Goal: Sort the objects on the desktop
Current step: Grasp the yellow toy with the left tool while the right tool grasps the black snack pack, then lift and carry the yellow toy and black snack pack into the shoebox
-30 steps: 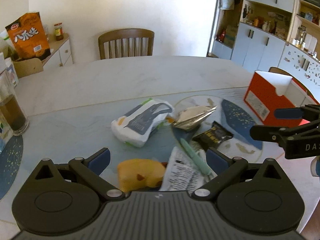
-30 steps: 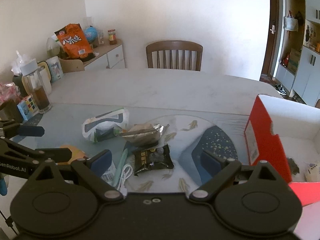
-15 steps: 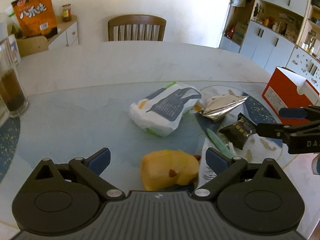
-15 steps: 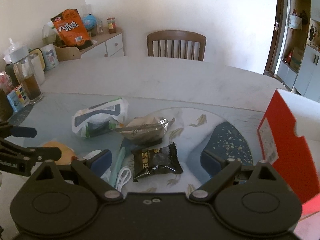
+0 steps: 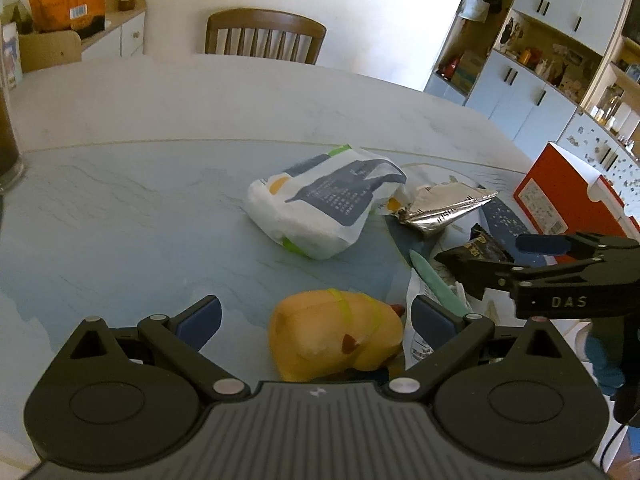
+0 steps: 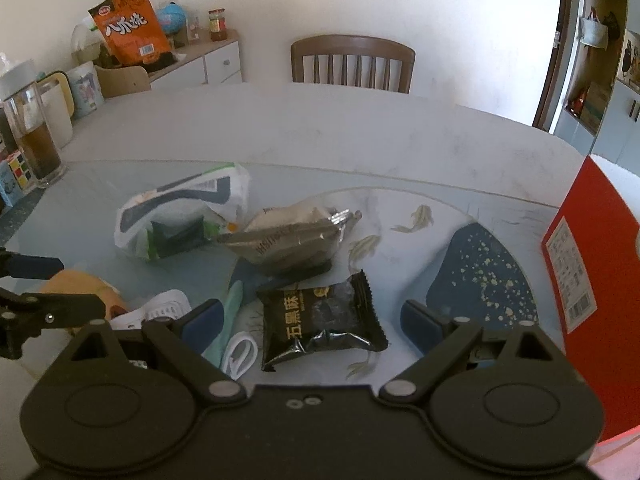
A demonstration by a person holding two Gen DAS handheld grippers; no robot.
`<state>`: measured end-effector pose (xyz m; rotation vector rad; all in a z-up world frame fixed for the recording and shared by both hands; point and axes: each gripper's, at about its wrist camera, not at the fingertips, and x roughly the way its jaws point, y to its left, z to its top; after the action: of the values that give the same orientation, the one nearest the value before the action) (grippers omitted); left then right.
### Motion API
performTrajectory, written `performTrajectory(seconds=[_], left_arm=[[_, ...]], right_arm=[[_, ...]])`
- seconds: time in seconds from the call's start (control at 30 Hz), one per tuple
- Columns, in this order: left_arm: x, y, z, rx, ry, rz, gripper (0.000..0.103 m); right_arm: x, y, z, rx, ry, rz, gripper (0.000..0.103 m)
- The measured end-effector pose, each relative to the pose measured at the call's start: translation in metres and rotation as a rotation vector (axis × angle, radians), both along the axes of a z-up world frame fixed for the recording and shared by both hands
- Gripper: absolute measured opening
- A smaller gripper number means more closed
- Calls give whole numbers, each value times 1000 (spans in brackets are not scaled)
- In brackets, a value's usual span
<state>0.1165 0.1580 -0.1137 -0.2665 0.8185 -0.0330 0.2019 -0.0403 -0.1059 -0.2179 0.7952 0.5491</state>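
Both tools spread wide and empty, left tool [image 5: 316, 316] around yellow toy [image 5: 336, 334], right tool [image 6: 312, 318] seemingly above black packet [image 6: 322, 326].

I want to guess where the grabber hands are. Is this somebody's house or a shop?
Most likely somebody's house, a dining room. There is a big table with a wooden chair behind it, snack packets lying about, and cupboards with shelves of small household things.

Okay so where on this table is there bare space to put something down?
Bare patches: the pale marble far half before the wooden chair, and the blue mat left of the white-and-grey plastic bag. Crowded: the cluster of silver foil pouch, black snack packet and yellow plush toy towards the red box.
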Motion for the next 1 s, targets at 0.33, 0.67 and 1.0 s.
performTrajectory(seconds=[0.33, 0.67, 1.0], left_arm=[[2, 0, -7, -49, 4, -22, 81], [2, 0, -5, -83, -3, -12, 65], [2, 4, 8, -99, -23, 13, 60]], right_arm=[[6, 4, -10, -1, 23, -5, 95], [11, 1, -18, 15, 82, -21, 73], [10, -4, -5, 29, 67, -26, 53]])
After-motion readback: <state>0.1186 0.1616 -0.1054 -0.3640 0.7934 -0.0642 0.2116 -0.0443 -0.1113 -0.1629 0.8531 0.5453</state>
